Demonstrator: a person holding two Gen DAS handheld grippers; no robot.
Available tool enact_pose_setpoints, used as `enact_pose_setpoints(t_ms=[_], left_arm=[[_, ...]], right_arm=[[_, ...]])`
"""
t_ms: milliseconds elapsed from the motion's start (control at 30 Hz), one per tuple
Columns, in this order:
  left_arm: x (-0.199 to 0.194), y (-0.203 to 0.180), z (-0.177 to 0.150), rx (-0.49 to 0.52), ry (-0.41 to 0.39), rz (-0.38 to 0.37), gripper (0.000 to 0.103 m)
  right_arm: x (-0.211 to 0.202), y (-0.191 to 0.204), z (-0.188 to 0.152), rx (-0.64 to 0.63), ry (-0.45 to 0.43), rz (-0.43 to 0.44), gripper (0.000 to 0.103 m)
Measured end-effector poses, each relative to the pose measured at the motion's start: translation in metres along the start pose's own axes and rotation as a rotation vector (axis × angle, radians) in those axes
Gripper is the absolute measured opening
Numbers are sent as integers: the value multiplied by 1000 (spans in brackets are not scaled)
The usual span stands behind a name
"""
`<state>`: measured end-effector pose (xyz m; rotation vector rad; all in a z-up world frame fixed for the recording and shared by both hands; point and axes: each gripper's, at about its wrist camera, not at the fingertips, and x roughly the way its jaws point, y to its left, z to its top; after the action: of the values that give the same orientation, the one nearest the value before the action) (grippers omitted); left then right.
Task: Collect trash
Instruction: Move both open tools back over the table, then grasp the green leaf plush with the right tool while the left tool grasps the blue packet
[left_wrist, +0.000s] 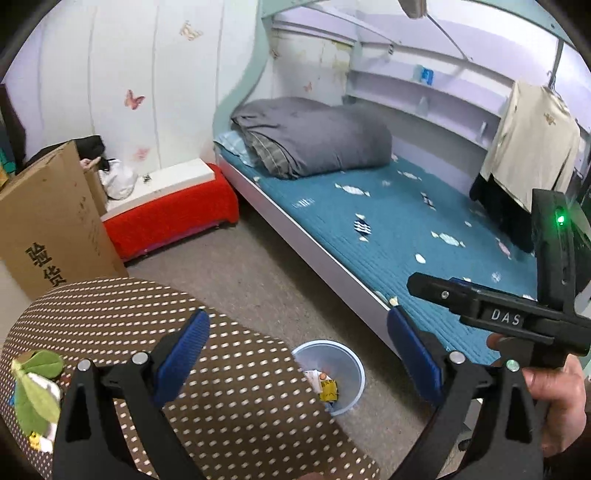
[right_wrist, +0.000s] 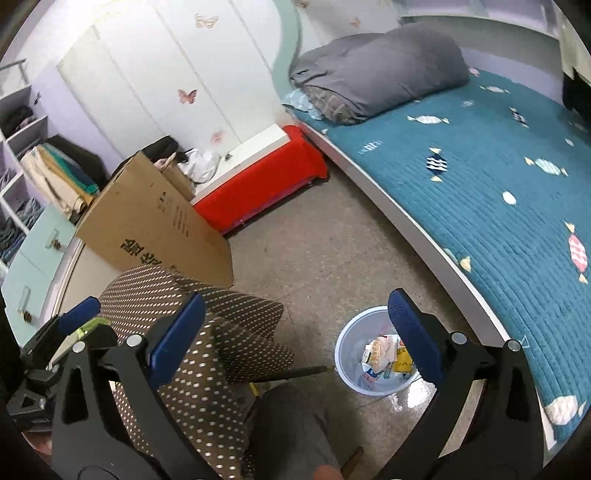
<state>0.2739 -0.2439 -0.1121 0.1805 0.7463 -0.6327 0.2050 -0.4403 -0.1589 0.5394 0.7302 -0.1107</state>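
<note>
A pale blue plastic bin (left_wrist: 345, 373) stands on the floor beside the bed and holds crumpled wrappers and a yellow packet (left_wrist: 328, 389). It also shows in the right wrist view (right_wrist: 354, 354), with the trash (right_wrist: 384, 354) inside. My left gripper (left_wrist: 295, 354) is open and empty, above the brown dotted chair cushion (left_wrist: 229, 398) and the bin. My right gripper (right_wrist: 295, 332) is open and empty, above the floor left of the bin. The right gripper's body (left_wrist: 517, 314) shows at the right of the left wrist view.
A bed with a teal quilted cover (right_wrist: 498, 192) and a grey folded duvet (right_wrist: 376, 70) lies on the right. A cardboard box (right_wrist: 155, 225) and a red-covered low bench (right_wrist: 258, 184) stand at the wall. The dotted chair (right_wrist: 192, 354) is at the left. Small items and a green plush leaf (left_wrist: 33, 391) lie on the cushion.
</note>
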Motion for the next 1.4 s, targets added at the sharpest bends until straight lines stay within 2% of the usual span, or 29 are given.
enact_pose_setpoints(t_ms=[233, 433, 633, 867, 1200, 1400], left_arm=[[-44, 37, -11, -56, -50, 57, 95], [-73, 72, -35, -120, -61, 101, 95], [-108, 120, -66, -217, -83, 188, 95], [-149, 192, -110, -348, -94, 316, 95], [-173, 269, -164, -493, -50, 430, 95], [-172, 290, -170, -521, -38, 468, 95]], right_arm=[[-2, 52, -9, -106, 15, 50, 97], [7, 104, -31, -230, 79, 134, 97], [24, 161, -59, -361, 153, 211, 97], [50, 227, -76, -433, 202, 294, 97], [101, 332, -96, -565, 270, 376, 96], [136, 379, -106, -607, 302, 364, 86]])
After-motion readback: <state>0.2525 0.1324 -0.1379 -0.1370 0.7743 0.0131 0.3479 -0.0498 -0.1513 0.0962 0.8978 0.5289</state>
